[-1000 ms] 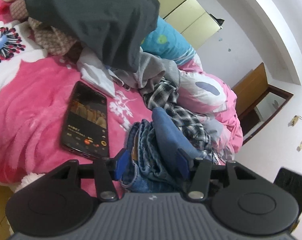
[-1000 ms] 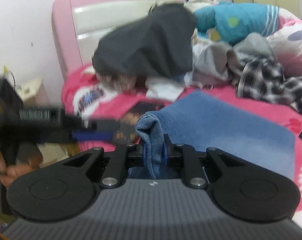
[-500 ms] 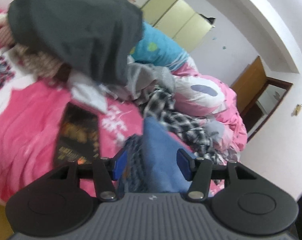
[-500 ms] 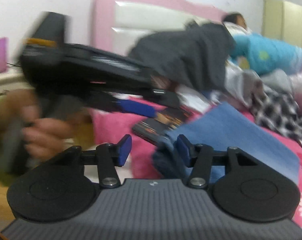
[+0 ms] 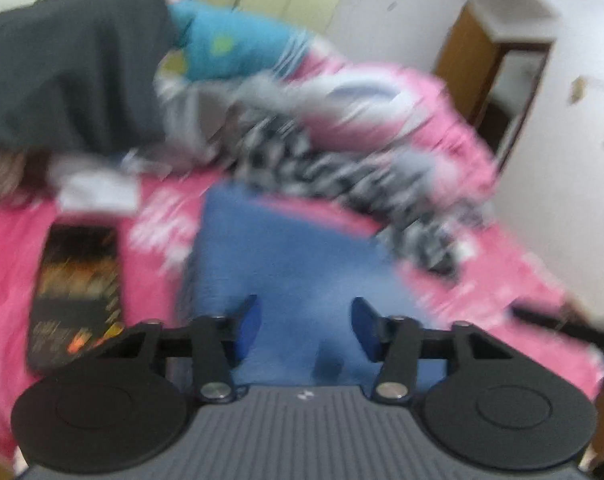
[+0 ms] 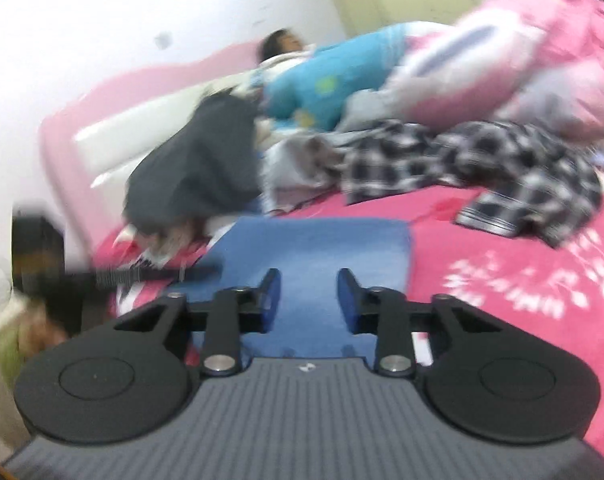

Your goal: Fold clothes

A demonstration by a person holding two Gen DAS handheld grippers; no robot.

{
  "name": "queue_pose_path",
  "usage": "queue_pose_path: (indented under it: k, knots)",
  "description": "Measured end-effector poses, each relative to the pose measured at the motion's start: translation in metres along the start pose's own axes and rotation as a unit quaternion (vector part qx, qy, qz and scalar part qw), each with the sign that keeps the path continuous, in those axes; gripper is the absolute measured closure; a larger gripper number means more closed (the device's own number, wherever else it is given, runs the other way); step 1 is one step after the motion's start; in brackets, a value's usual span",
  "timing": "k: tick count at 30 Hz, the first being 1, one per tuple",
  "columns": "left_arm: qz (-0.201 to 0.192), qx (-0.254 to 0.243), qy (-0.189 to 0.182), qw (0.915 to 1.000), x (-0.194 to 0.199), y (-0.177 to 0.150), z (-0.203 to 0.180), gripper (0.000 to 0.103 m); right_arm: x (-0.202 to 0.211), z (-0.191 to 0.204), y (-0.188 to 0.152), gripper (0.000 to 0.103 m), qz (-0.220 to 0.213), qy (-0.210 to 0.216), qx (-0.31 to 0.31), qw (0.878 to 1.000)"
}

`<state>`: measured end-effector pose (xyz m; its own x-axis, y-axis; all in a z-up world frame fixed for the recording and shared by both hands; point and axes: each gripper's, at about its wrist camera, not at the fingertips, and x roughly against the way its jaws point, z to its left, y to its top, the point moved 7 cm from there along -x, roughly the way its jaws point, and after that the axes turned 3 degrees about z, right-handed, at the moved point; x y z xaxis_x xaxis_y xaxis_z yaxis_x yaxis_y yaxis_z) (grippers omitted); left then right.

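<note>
Both tongs, left (image 5: pixel 304 326) and right (image 6: pixel 309 300), apart after closing a little, gripping nothing. Folded blue garment (image 6: pixel 314 248) flat on pink bed (image 6: pixel 502 280) just beyond. Risk: snagging its near edge, undoing fold. Phone (image 5: pixel 75 292) left; checked shirt (image 6: pixel 482 160) farther right.

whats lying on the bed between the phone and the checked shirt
The folded blue garment lies flat on the pink bedspread between the phone and the checked shirt. The left wrist view shows it, though blurred.

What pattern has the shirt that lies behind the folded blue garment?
The shirt has a black-and-white check pattern; it shows best in the right wrist view.
</note>
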<state>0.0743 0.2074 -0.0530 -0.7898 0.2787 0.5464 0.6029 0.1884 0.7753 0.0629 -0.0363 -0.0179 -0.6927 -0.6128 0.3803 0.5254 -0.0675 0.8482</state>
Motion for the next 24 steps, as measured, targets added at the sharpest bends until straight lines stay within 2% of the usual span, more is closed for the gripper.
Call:
queue_pose_path:
  k: [1, 3, 5, 6, 8, 12, 14, 17, 18, 21, 22, 24]
  knots:
    - [0.006, 0.001, 0.009, 0.9999, -0.003, -0.006, 0.005, 0.072, -0.005, -0.004, -0.008, 0.082, 0.011, 0.003, 0.000, 1.000]
    - [0.000, 0.018, -0.002, 0.9998, -0.001, -0.008, 0.012, 0.072, -0.015, -0.012, -0.026, 0.084, 0.035, 0.010, 0.000, 0.999]
    - [0.000, 0.029, -0.011, 0.9995, 0.001, -0.008, 0.015, 0.074, -0.039, -0.019, -0.059, 0.085, 0.102, -0.009, 0.034, 0.994]
    - [0.000, 0.028, -0.009, 0.9996, 0.001, -0.009, 0.016, 0.074, -0.042, -0.020, -0.069, 0.085, 0.096, -0.014, 0.052, 0.994]
    - [-0.002, 0.019, -0.002, 0.9998, 0.000, -0.009, 0.014, 0.074, -0.033, -0.018, -0.066, 0.086, 0.087, -0.019, 0.053, 0.995]
    - [-0.005, 0.007, 0.004, 1.0000, -0.002, -0.009, 0.013, 0.074, -0.005, -0.036, -0.032, 0.085, 0.049, -0.046, 0.031, 0.997]
    - [-0.005, 0.006, 0.002, 1.0000, -0.002, -0.009, 0.013, 0.074, 0.012, -0.037, -0.020, 0.085, 0.025, -0.041, 0.041, 0.998]
    - [-0.007, 0.005, 0.000, 1.0000, -0.002, -0.009, 0.013, 0.074, 0.012, -0.026, -0.029, 0.085, 0.028, 0.004, 0.057, 0.998]
    - [-0.007, 0.006, -0.002, 1.0000, -0.002, -0.009, 0.014, 0.074, 0.007, -0.022, -0.039, 0.085, 0.044, 0.013, 0.062, 0.997]
    - [-0.008, 0.011, -0.006, 0.9999, -0.002, -0.010, 0.015, 0.074, -0.021, -0.010, -0.090, 0.085, 0.090, -0.021, 0.125, 0.988]
    - [-0.008, 0.012, -0.006, 0.9999, -0.002, -0.010, 0.015, 0.074, -0.021, -0.003, -0.095, 0.085, 0.073, -0.035, 0.163, 0.983]
    - [-0.010, 0.012, -0.007, 0.9999, -0.002, -0.010, 0.016, 0.074, -0.022, 0.009, -0.093, 0.084, 0.083, -0.058, 0.218, 0.971]
